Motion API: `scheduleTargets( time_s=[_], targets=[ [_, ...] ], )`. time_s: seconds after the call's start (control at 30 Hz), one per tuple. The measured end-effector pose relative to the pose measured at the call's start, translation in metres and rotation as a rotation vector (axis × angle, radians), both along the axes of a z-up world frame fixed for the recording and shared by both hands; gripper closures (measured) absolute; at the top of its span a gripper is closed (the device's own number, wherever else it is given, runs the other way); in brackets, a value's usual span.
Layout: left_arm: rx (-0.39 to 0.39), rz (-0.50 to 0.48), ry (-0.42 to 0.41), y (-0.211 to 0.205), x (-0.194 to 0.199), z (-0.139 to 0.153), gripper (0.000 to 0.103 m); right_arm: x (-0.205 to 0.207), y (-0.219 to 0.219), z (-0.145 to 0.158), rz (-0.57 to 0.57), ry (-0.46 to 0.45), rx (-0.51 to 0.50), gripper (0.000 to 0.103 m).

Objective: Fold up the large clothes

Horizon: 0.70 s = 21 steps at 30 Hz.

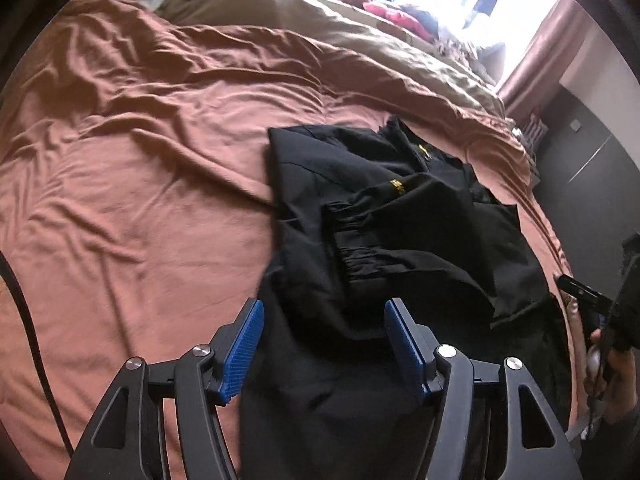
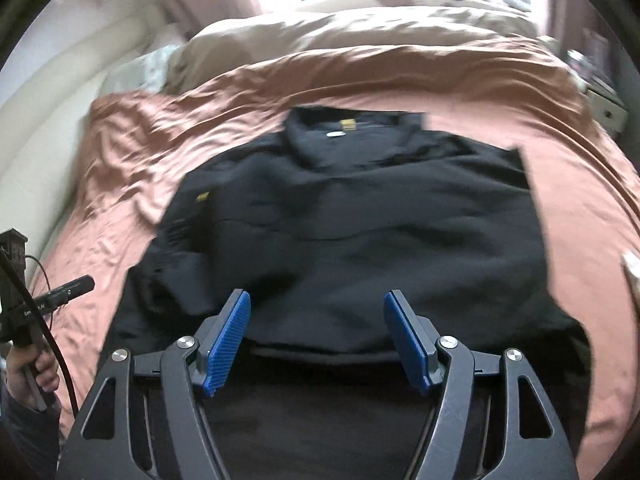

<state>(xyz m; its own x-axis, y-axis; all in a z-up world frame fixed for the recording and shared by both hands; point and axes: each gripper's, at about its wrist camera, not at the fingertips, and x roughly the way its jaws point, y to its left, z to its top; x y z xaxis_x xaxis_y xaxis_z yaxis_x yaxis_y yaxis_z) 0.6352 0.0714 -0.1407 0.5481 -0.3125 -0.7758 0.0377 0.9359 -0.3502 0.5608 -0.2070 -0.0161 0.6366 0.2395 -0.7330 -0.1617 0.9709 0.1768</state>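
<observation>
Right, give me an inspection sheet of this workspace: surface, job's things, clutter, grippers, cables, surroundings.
Surface: bed with a wrinkled rust-brown sheet; a tan duvet is bunched at the far end.
Job's things: one black garment lying on the sheet, partly folded, a sleeve with a gathered cuff laid across its body, yellow labels showing.
Clutter: a heap of pink and dark items at the far side, too blurred to identify.
Grippers: left gripper open, above the garment's near edge, nothing held; right gripper open, likewise empty.
Cables: a black cable runs by the left gripper's handle.
Surroundings: bright window, pink curtain, dark cabinet.
</observation>
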Motion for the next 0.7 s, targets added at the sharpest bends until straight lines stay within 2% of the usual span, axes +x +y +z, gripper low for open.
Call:
scheduleTargets(
  time_s=[0.2, 0.33, 0.5, 0.63, 0.7],
  targets=[
    [0.045, -0.036, 0.043, -0.031, 0.032, -0.014, 0.038, -0.023, -0.069, -0.003, -0.14, -0.005, -0.052, 0.035],
    [0.104, -0.05, 0.091, -0.051, 0.05, -0.029, 0.038, -0.039, -0.106, -0.011, -0.225, 0.009, -0.091, 0.035],
    [0.179, -0.028, 0.14, -0.065, 0.063, -0.047, 0.038, -0.041, -0.128, -0.028, -0.287, 0.056, -0.156, 0.035],
    [0.24, -0.024, 0.146, -0.076, 0.07, -0.053, 0.038, -0.035, -0.125, -0.042, -0.284, 0.087, -0.196, 0.035],
    [0.247, -0.022, 0.155, -0.077, 0.073, -0.057, 0.038, -0.029, -0.122, -0.047, -0.288, 0.09, -0.205, 0.035]
  ],
)
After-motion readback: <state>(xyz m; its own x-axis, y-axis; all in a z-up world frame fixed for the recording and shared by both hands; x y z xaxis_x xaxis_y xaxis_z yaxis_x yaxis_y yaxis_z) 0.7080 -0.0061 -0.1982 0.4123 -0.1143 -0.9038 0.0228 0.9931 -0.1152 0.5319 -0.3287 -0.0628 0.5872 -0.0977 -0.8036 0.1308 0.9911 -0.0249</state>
